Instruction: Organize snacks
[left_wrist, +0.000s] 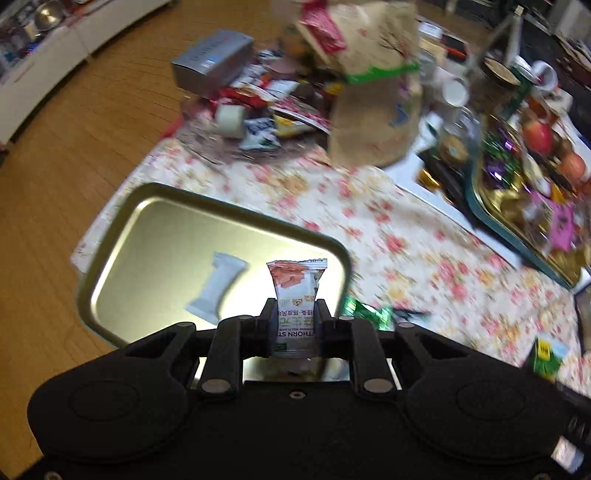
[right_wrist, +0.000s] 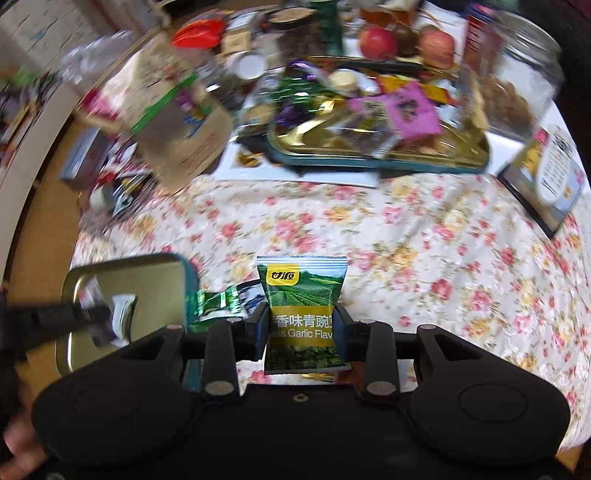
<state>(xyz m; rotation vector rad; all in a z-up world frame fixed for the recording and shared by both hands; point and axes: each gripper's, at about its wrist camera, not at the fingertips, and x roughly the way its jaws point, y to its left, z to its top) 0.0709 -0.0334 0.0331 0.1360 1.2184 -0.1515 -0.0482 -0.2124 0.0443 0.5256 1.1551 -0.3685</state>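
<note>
My left gripper (left_wrist: 295, 314) pinches a red-white hawthorn packet (left_wrist: 296, 295) directly over the gold metal tray (left_wrist: 147, 206); right gripper (right_wrist: 304, 321), pinching a green pea packet (right_wrist: 303, 295), probably sits farther right of it.

grippers: 2, left gripper (left_wrist: 294, 314), right gripper (right_wrist: 303, 317) | empty-ish metal trays: 1 (left_wrist: 110, 266) at 9 o'clock | apples: 2 (right_wrist: 377, 40) at 12 o'clock | held packets: 2, hawthorn packet (left_wrist: 295, 295), green pea packet (right_wrist: 302, 295)

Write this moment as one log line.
left tongs: white-orange hawthorn packet over gold metal tin | right tongs: green pea packet
</note>
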